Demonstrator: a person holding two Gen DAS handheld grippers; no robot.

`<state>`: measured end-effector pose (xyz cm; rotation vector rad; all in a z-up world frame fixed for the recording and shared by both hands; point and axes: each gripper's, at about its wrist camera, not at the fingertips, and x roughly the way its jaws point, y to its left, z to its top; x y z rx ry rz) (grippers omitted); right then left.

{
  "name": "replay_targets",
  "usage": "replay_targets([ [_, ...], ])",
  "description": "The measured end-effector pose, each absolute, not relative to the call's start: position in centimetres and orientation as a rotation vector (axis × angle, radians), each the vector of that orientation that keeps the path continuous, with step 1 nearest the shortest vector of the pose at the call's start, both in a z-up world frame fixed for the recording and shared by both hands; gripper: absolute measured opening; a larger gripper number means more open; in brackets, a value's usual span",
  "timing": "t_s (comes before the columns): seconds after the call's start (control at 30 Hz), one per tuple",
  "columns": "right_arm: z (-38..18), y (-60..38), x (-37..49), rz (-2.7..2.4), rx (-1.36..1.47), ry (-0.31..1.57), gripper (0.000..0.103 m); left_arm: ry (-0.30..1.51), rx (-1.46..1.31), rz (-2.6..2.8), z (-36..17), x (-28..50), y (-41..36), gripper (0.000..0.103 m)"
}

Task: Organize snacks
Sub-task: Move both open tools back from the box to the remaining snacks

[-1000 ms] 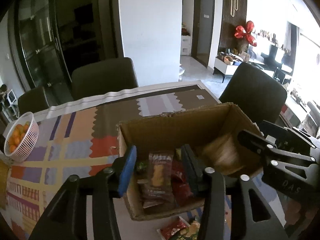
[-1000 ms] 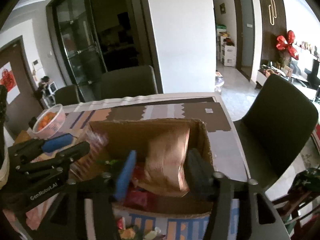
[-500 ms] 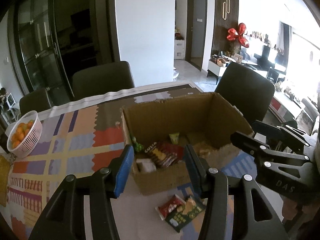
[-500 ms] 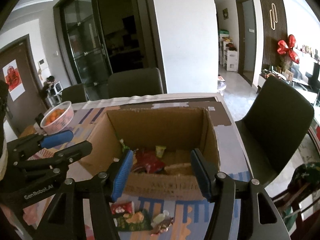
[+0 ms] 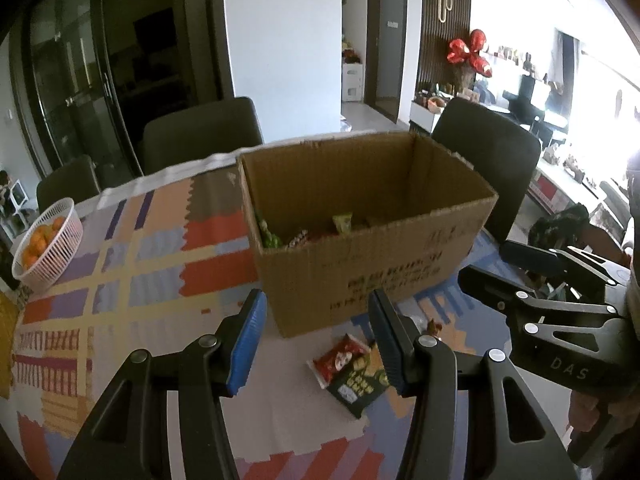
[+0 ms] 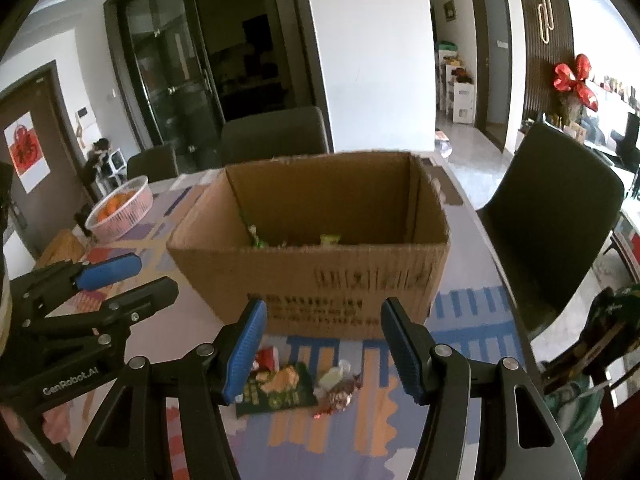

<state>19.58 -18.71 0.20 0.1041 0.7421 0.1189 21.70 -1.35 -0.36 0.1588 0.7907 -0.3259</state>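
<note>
Both empty grippers gape before the cardboard box [image 5: 372, 264], loose snack packets [image 6: 276, 392] beneath

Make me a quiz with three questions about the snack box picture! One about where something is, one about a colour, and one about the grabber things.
1. Where is the basket of oranges?
A. Inside the box
B. On the table, to the left of the cardboard box
C. On a chair

2. What colour is the snack packet with the yellow pictures lying in front of the box?
A. Dark green
B. Pink
C. White

3. How are the left gripper and right gripper?
A. Both squeezing packets
B. One open, one shut
C. Both open and empty

Answers:
1. B, the basket stands on the patterned tablecloth, apart from the box.
2. A, its wrapper is dark green.
3. C, each pair of fingers stands wide apart with nothing between.
</note>
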Motion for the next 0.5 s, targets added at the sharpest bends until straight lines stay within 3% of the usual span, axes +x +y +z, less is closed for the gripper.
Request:
replay_targets([
  [0.5, -5.3, -17.9, 18.7, 0.122, 0.086, 0.879, 0.060, 0.905, 0.209, -0.347, -6.1, 21.0, -1.4, 0.052],
])
